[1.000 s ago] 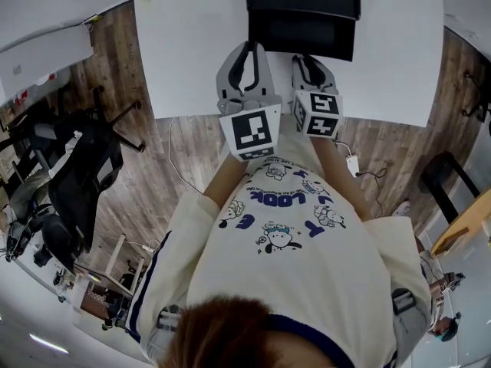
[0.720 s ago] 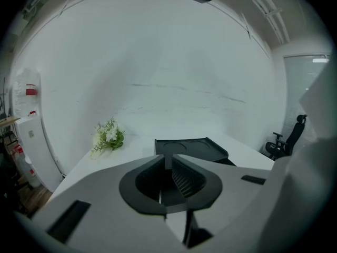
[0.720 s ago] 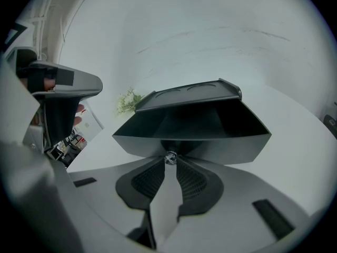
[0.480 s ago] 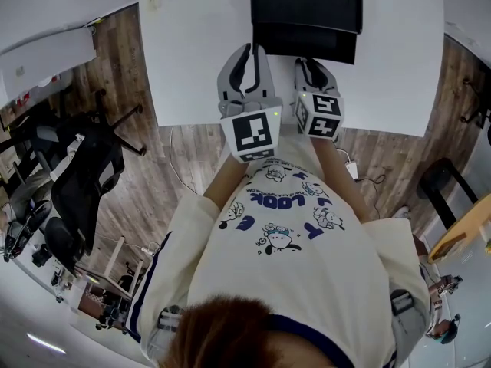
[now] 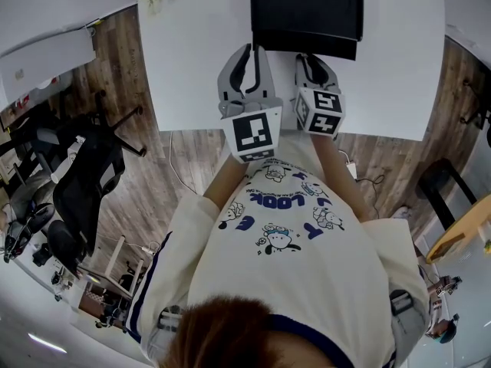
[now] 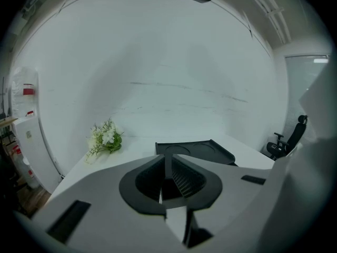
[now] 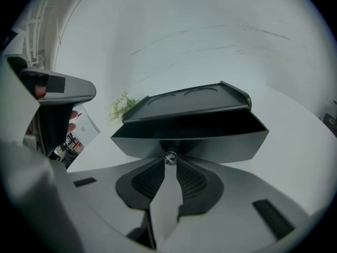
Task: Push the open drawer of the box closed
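A black box [image 5: 305, 6] stands on the white table [image 5: 192, 44], and its drawer [image 5: 307, 47] sticks out a short way toward me. In the right gripper view the drawer front [image 7: 226, 141] fills the middle, with a small metal knob [image 7: 169, 157] at its centre. My right gripper [image 7: 169, 161] is shut on that knob. Beside it in the head view, my left gripper [image 5: 247, 52] hovers over the table left of the drawer. Seen in its own view, the left gripper [image 6: 164, 167] is shut with nothing in it, and the box [image 6: 195, 151] lies just ahead to the right.
A small bunch of white flowers [image 6: 105, 140] lies at the table's far left corner. Black office chairs [image 5: 77, 175] stand on the wooden floor to the left. A cable [image 5: 360, 171] runs over the floor below the table's near edge.
The drawer has slid further into the box, and less of it shows in front. Both grippers have moved slightly forward toward the box.
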Action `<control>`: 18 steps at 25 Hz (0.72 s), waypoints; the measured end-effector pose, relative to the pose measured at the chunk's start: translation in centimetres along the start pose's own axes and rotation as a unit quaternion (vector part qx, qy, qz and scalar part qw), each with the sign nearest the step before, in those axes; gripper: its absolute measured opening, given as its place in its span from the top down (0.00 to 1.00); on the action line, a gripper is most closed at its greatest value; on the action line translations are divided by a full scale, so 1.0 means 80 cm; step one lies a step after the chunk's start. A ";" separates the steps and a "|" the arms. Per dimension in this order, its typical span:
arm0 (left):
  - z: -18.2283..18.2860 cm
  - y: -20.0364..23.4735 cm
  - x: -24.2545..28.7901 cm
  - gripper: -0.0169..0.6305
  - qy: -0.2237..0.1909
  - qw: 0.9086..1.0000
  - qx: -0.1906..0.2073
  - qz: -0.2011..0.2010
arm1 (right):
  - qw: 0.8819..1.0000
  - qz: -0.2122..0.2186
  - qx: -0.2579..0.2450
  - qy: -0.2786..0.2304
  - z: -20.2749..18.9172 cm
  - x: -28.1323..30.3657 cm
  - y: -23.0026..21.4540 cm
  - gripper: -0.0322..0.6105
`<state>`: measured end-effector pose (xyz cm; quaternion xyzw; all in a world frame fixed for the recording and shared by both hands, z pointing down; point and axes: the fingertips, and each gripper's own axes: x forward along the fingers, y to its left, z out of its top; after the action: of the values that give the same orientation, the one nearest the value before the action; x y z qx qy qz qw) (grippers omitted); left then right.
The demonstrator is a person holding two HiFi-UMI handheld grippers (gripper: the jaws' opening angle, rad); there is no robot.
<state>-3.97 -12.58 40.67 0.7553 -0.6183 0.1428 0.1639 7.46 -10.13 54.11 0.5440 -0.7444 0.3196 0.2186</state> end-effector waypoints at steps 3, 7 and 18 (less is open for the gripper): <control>0.001 0.000 0.003 0.90 0.000 1.000 0.000 0.000 | 1.000 0.000 0.002 -0.002 0.004 0.003 -0.001 0.82; 0.001 -0.001 0.007 0.90 0.001 1.000 -0.001 0.000 | 1.000 -0.001 0.000 -0.003 0.009 0.008 -0.005 0.82; 0.003 0.004 0.017 0.90 0.005 1.000 -0.001 0.003 | 1.000 -0.002 0.004 -0.010 0.026 0.022 -0.009 0.82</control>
<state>-4.04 -13.92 41.08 0.7525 -0.6197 0.1470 0.1673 7.62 -12.96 54.04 0.5493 -0.7442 0.3166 0.2101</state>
